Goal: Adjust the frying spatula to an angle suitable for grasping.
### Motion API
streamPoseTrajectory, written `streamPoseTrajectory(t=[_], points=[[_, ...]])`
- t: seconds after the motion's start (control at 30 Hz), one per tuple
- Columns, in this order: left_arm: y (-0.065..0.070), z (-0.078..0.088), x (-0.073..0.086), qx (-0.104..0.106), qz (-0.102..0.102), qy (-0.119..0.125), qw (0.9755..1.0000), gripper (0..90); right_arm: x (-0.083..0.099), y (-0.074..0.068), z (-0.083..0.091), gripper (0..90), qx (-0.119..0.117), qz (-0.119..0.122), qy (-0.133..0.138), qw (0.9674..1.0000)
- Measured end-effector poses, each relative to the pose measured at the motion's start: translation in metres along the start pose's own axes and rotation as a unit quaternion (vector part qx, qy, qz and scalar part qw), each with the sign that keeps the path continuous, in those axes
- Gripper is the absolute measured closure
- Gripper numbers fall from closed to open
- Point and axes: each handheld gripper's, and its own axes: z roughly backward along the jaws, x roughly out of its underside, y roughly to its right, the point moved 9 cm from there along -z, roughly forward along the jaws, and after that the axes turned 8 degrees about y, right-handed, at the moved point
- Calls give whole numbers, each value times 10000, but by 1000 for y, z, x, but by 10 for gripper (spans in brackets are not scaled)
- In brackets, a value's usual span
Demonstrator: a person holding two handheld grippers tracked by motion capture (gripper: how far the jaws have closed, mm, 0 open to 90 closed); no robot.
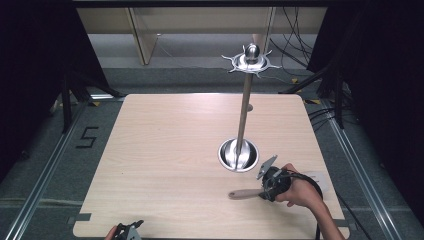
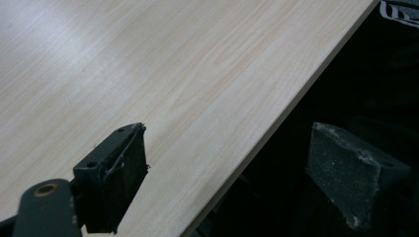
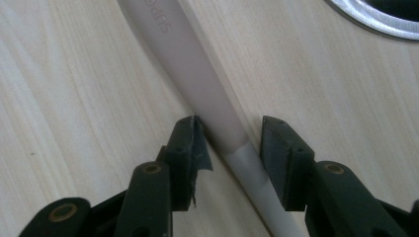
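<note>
Here, at the near right of the pale wooden table (image 1: 175,150), the right gripper (image 1: 264,193) lies low over a utensil with a beige handle (image 1: 243,194); the handle points left across the wood, and the hand (image 1: 300,192) behind the gripper covers the rest of it, though a white part shows just beyond the hand. In the right gripper view the handle (image 3: 197,79) runs straight between the two black jaws, where beige meets a white neck; the left pad (image 3: 190,148) touches its side, while a thin gap shows at the right one, so the claw is narrowed around the handle but not clamped on it. Just beyond, toward the middle of the table, stands a steel rack: a round shiny base (image 1: 239,155), an upright pole (image 1: 245,107), and a crown of hooks (image 1: 251,61) on top. The left gripper (image 1: 127,231) sits at the near edge; in its own view its jaws stand wide apart, one over the table (image 2: 148,64), one past the edge.
</note>
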Motion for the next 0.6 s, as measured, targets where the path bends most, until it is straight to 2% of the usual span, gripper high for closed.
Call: streamPoseTrajectory(t=[0.07,0.1,0.2,0.23,0.33,0.37,0.43,0.47,0.5,0.57,0.6], points=[[0,-2,1,-38,-6,14,10000,148,-1,1,0,607,4,49,-15,10000],[0,-1,1,-14,-31,-12,10000,148,-4,4,-1,620,114,-23,-72,9999],[0,-1,0,2,-17,5,10000,148,-7,5,-2,646,191,-300,-147,9993],[0,0,0,19,2,-3,10000,148,-9,8,-3,655,238,-198,-145,9994],[-1,1,1,-5,-5,-31,10000,148,-10,9,-4,672,289,-269,-224,9990],[-1,1,0,-25,5,-27,10000,148,-11,12,-5,691,381,-254,-282,9986],[-1,2,0,-24,2,-25,10000,148,-12,12,-4,698,376,-191,-272,9987],[0,1,0,3,-3,-5,10000,149,-11,14,-4,703,415,-150,-395,9982],[-1,1,0,-32,-5,-11,10000,148,-13,16,-5,706,394,-37,-330,9987],[0,0,0,12,3,-5,10000,148,-13,18,-4,710,229,116,-377,9990],[0,0,0,12,3,-5,10000,148,-13,18,-4,710,229,116,-377,9990]])
